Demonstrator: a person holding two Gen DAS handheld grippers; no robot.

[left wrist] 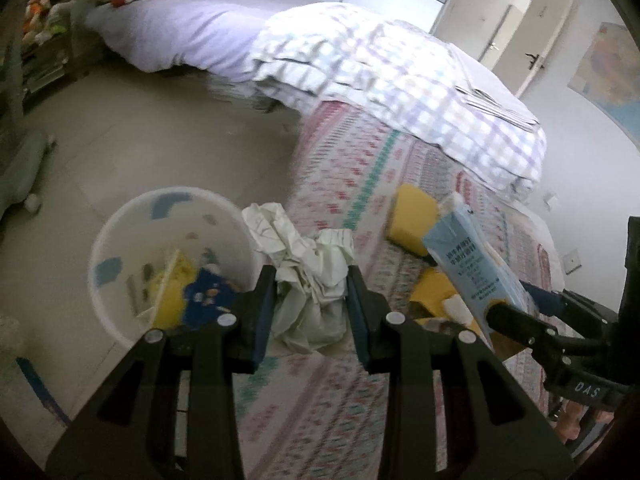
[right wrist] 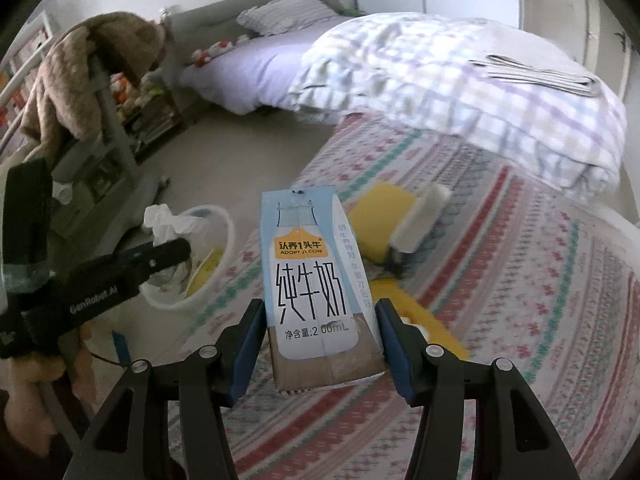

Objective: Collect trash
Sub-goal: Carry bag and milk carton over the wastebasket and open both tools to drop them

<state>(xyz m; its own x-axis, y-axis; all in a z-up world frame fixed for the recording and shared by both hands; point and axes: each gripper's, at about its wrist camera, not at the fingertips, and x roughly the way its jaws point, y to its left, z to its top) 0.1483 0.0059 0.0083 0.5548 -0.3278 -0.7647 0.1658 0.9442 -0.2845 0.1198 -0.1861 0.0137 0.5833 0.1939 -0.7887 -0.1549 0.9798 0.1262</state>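
Left gripper [left wrist: 312, 280] clamps crumpled paper [left wrist: 308, 268], right gripper [right wrist: 320, 332] squeezes a milk carton [right wrist: 316, 288]; bin [left wrist: 120, 240] contents blurry (yellow sponge [left wrist: 416, 216] nearby).

The bin [left wrist: 120, 248] stands on the floor [left wrist: 160, 128] beside the bed [left wrist: 360, 168].

Crumpled white paper [left wrist: 310, 276], blue milk carton [right wrist: 316, 288], both apparently clamped.

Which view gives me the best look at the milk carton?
The right wrist view: the milk carton stands upright between that gripper's jaws, its printed front facing the camera. The left wrist view shows only its side, tilted and at the right edge.
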